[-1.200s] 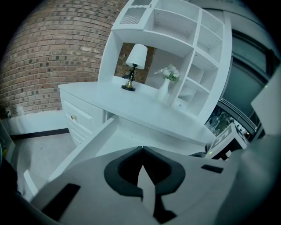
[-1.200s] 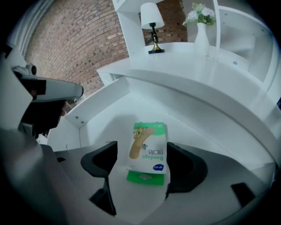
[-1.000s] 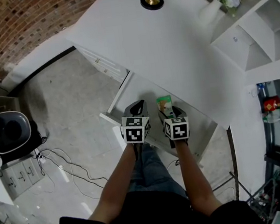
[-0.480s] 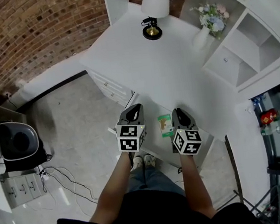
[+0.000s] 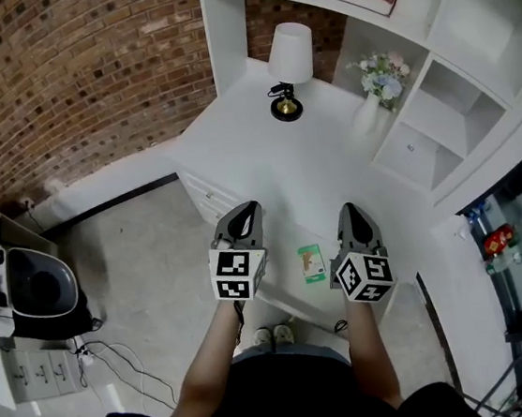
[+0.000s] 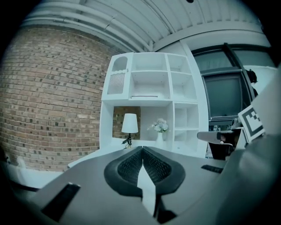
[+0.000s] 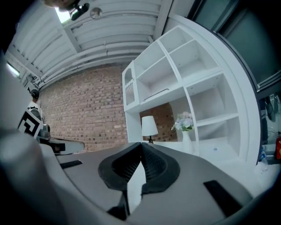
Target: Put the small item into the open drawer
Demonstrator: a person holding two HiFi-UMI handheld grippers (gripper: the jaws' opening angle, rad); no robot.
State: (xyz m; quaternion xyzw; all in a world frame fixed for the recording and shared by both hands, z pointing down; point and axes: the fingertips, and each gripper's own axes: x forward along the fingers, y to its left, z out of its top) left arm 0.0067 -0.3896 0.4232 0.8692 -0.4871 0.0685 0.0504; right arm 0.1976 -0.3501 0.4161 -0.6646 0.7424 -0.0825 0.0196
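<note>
**A:** Reading it left to right: our left gripper (image 5: 246,212) hovered over the edge of the white desk (image 5: 310,149), jaws pressed together with nothing in them. The small green packet (image 5: 311,263) lay flat in the open drawer (image 5: 284,283), between the two grippers and touching neither. Our right gripper (image 5: 353,212) hung just beside it, jaws closing onto each other with nothing between them.

**B:** Yep, so to us the drop looked done and the step in hand was getting clear. We figured the clean way was to lift both grippers straight up and back toward us, no sideways sweep, so no jaw tip clipped the drawer front or nudged the packet. The packet looked settled, so it needed no extra shove. We'd also have kept the jaws together on the way out, less to snag.
</note>
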